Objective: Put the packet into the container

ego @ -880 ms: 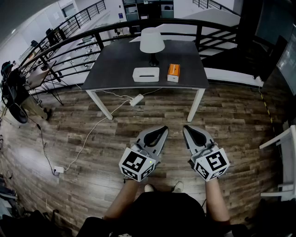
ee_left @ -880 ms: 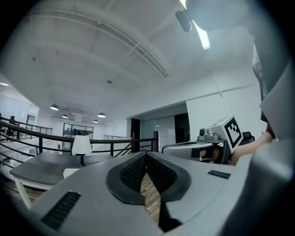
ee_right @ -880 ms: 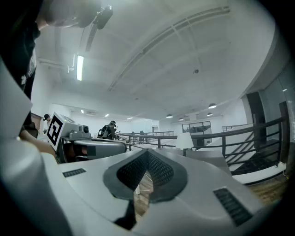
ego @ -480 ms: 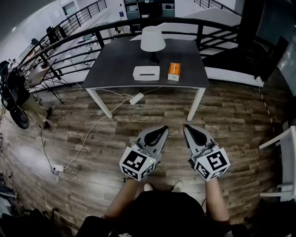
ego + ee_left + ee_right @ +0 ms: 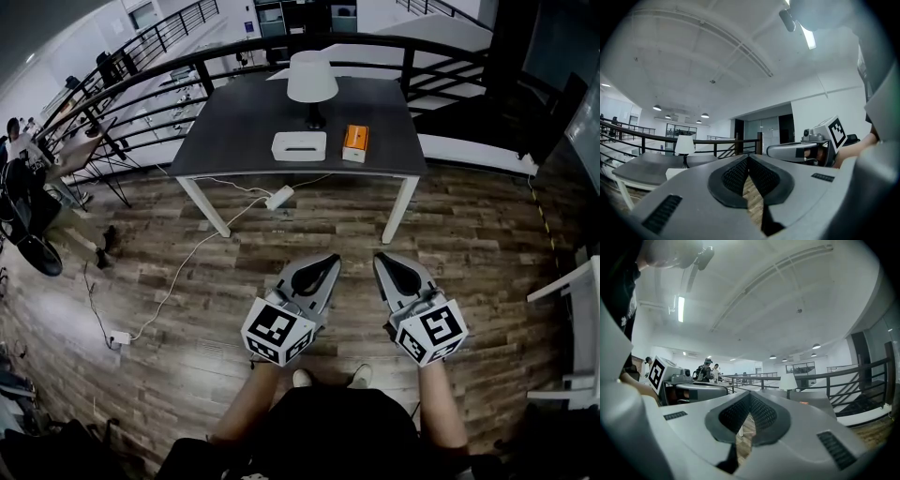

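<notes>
Both left gripper (image 5: 330, 262) and right gripper (image 5: 381, 261), fingers closed on nothing, well short of the worktop (image 5: 234, 141) bearing packet (image 5: 353, 142) just beside container (image 5: 299, 146); may clip the lamp (image 5: 312, 82) or shove the packet off if reaching unopened.

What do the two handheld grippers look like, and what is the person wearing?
Both the left gripper and right gripper have grey, tapering shells with black textured pads. Each carries a white cube of black square markers. No cables show. Forearms are unsleeved; the top is black.
</notes>
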`<state>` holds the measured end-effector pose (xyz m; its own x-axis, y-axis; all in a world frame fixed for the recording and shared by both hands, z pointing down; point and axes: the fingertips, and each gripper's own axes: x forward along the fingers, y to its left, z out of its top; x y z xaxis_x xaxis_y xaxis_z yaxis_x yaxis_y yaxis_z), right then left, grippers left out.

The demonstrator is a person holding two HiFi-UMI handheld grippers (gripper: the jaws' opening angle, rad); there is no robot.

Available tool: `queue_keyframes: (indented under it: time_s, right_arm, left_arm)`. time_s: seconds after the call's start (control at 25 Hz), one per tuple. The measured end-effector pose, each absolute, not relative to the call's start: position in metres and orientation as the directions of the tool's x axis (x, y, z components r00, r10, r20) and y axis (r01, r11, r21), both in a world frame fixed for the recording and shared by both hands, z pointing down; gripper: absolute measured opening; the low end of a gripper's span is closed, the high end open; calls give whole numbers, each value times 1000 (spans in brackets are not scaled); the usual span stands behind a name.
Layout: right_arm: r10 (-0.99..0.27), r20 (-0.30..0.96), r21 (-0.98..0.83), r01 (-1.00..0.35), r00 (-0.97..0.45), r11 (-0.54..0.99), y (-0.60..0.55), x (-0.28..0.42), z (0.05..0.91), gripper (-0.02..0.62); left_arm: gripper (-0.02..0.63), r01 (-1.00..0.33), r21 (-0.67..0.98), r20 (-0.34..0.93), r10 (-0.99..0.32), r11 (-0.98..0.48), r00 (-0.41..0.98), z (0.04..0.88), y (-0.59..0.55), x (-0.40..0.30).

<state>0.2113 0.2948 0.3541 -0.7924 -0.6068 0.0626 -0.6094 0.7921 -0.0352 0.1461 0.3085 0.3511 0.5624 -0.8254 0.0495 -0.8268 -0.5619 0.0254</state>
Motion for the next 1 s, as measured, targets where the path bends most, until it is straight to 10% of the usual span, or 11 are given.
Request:
queue_keyframes:
  time_s: [1.0]
  right_arm:
    - [-531, 48, -116, -533, -846, 838, 269, 289, 379, 5]
  left_arm:
    - [9, -884, 11, 129, -876, -467, 465, 369, 295, 216]
